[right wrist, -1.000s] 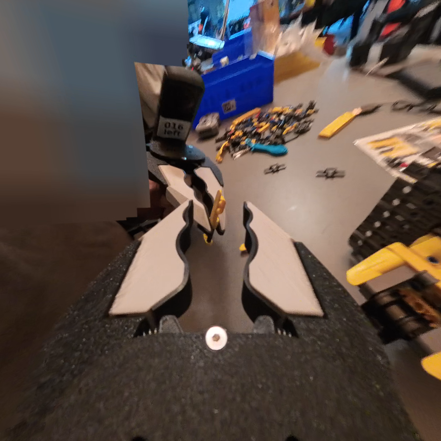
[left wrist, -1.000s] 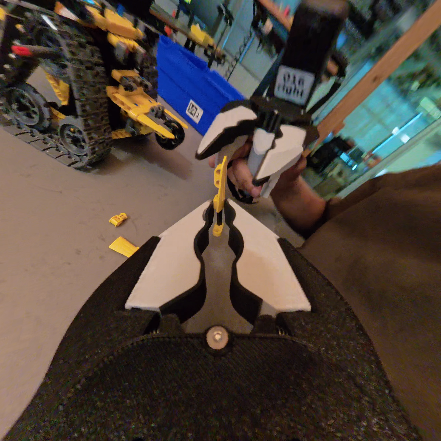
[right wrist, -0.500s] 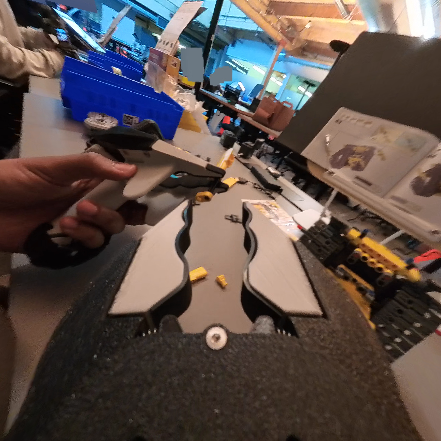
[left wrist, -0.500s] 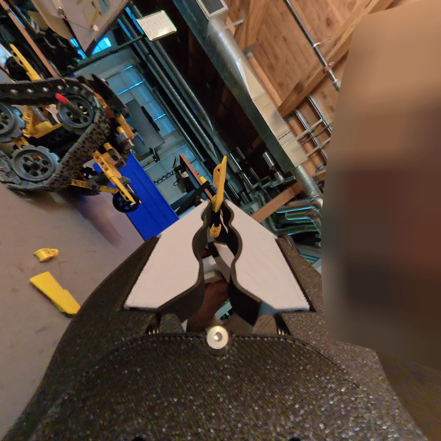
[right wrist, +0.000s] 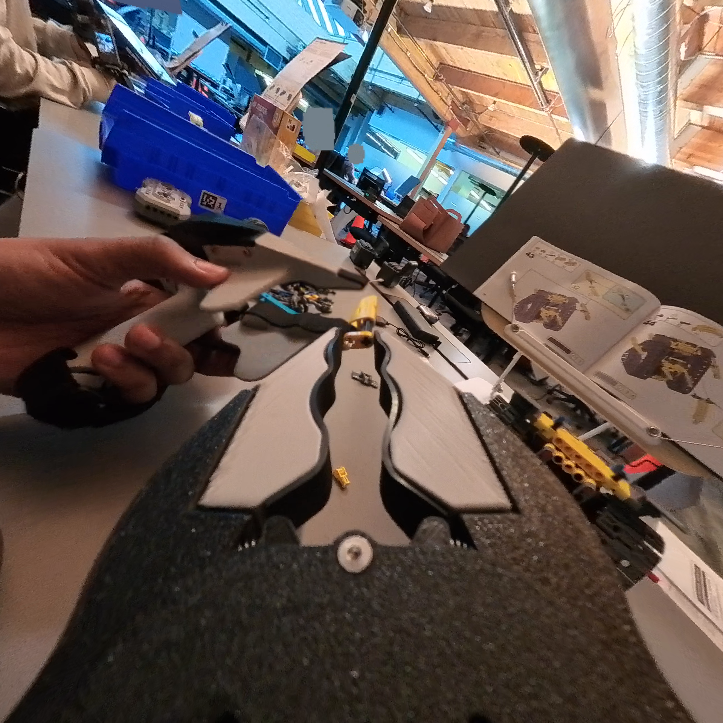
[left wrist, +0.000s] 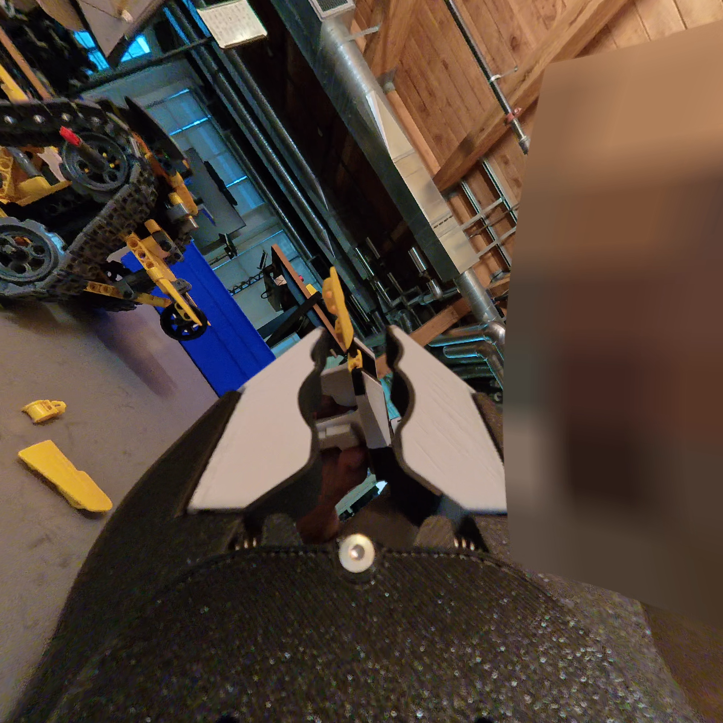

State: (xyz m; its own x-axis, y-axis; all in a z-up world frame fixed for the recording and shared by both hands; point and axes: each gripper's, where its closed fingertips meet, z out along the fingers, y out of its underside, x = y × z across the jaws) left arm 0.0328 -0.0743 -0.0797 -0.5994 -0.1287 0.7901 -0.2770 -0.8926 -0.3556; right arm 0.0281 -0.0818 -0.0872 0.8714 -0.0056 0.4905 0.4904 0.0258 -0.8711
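**Pose**
1. My left gripper (left wrist: 355,337) points steeply upward, toward the ceiling beams and ducts. Its fingers (left wrist: 270,422) are spread and grip nothing.
2. My left hand (right wrist: 98,313) wraps the handle of that gripper, thumb lying along the upper side.
3. My right gripper (right wrist: 355,339) points across the tabletop (right wrist: 70,184), tilted slightly up. Its fingers (right wrist: 281,426) pinch the lower end of a yellow piece (right wrist: 362,317).
4. The yellow piece is held in the air, rising out of the right fingertips. Seen from the left wrist, it stands in the gap between the spread left fingers, closer to the left-hand one; whether it touches that finger I cannot tell.

**Containers**
1. A blue bin (right wrist: 187,164) stands at the far left of the tabletop. Its contents are not clear from here.
2. A grey part (right wrist: 162,203) lies just beside the front wall of the bin.

**Surroundings**
1. A tracked model (left wrist: 78,203) stands on the tabletop, near the bin.
2. A yellow wedge (left wrist: 62,477) and a small yellow connector (left wrist: 43,410) lie loose, near each other.
3. An open booklet (right wrist: 587,313) rests on a stand to the right.
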